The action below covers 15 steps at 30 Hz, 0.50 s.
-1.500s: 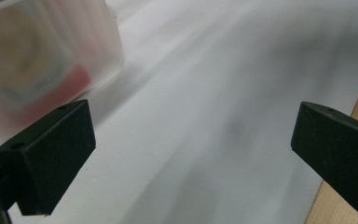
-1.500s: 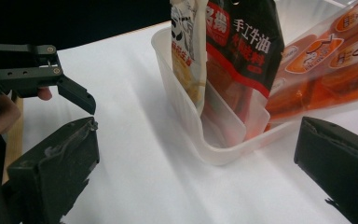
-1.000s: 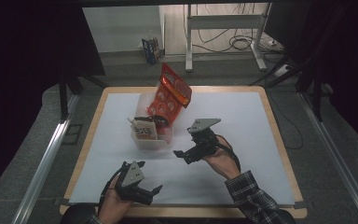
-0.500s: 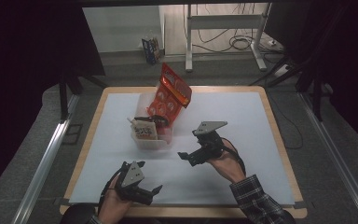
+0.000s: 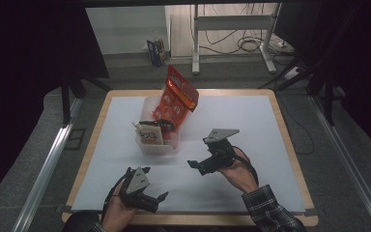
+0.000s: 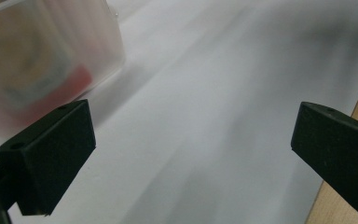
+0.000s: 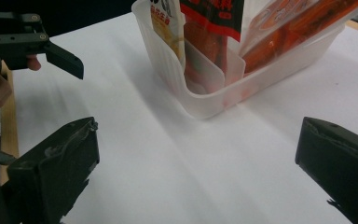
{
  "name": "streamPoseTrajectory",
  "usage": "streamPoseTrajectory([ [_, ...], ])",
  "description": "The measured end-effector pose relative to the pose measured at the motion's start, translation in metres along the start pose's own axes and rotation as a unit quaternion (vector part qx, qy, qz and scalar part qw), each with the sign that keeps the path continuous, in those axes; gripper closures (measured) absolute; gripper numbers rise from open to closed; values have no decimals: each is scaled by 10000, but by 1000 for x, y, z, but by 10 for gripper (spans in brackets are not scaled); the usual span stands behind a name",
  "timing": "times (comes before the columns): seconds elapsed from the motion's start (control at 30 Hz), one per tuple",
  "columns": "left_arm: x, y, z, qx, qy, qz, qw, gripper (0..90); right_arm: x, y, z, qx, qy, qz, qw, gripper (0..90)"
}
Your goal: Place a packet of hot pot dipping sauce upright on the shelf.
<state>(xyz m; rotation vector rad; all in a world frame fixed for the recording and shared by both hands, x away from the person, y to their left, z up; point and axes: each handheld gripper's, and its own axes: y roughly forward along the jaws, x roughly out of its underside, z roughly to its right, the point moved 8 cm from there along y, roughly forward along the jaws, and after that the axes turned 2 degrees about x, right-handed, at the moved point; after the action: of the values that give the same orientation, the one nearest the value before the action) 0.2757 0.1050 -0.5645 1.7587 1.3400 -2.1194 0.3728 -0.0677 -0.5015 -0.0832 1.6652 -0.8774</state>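
Translucent plastic bin [image 5: 160, 145], glossy packets [image 5: 178, 96]

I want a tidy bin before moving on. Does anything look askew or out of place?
Yes: the big orange-red snack bag stands well above the rim of the clear plastic bin and leans toward the table's far right, instead of sitting down like the smaller packet. No spill or damage is visible.

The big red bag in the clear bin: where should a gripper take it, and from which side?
Probably the top edge of the red bag, from above: it stands tilted, well above the bin, and the bin's walls cover its lower part.
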Motion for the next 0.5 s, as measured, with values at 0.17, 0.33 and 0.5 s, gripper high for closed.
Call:
streamPoseTrajectory([
  [0.17, 0, 0, 0, -1, 5, -5, 10000, 0, 2, -3, -1, 44, 4, 7, 10000, 0],
  [0.33, 0, 0, 0, -2, 5, -5, 10000, 0, 5, -6, -2, 63, -3, 14, 10000, 0],
  [0.5, 0, 0, 0, 1, 2, -8, 10000, 0, 8, -9, -2, 98, -24, 0, 9999, 0],
])
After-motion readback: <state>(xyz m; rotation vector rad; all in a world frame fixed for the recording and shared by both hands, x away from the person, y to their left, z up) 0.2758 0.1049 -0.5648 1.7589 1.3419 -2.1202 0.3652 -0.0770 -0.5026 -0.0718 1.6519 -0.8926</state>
